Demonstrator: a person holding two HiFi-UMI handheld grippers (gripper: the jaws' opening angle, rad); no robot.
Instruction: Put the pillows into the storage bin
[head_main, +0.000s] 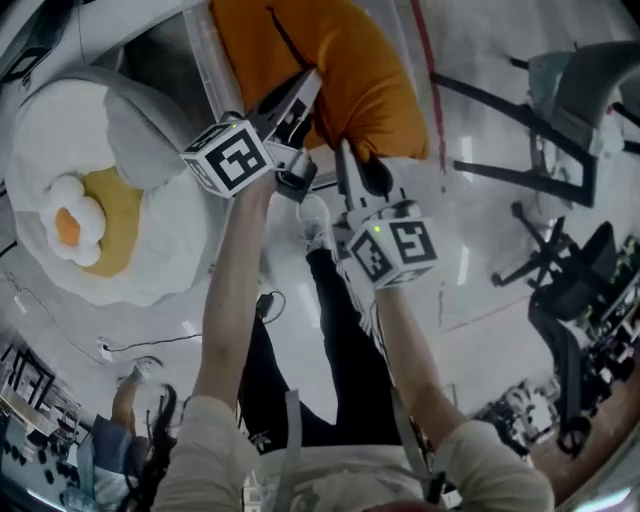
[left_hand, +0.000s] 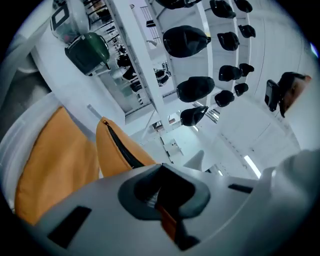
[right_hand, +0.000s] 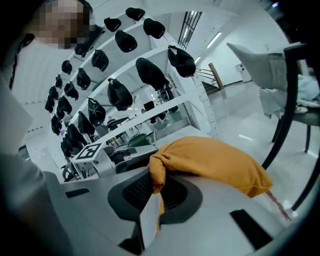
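You have the orange pillow (head_main: 340, 70) at twelve o'clock in the head view, hanging between clear walls that look like the storage bin (head_main: 210, 70). Both tools grip its near edge. The left gripper (head_main: 300, 105) is pressed together on a thin fold of orange cloth at about seven o'clock on the pillow, just beside the dark zipper (left_hand: 120, 147). The right gripper (head_main: 352, 170) pinches a bunched corner at about five o'clock, where a white tag (right_hand: 149, 217) hangs between its jaws.

Expect this pillow to be light, soft and floppy. It sags away from both grips, so its bulk follows your hands late and may catch on the bin's rim. The cloth looks matte, not slick, but a pinch on cover fabric alone can creep, so I judge the corner hold the surer of the two. Avoid clamping the tag by itself, since it could slip free.

A fried-egg pillow (head_main: 80, 225) and a grey pillow (head_main: 140, 130) lie at nine to ten o'clock, outside the bin. They look equally soft, so take each by a corner or seam, one tool at either end
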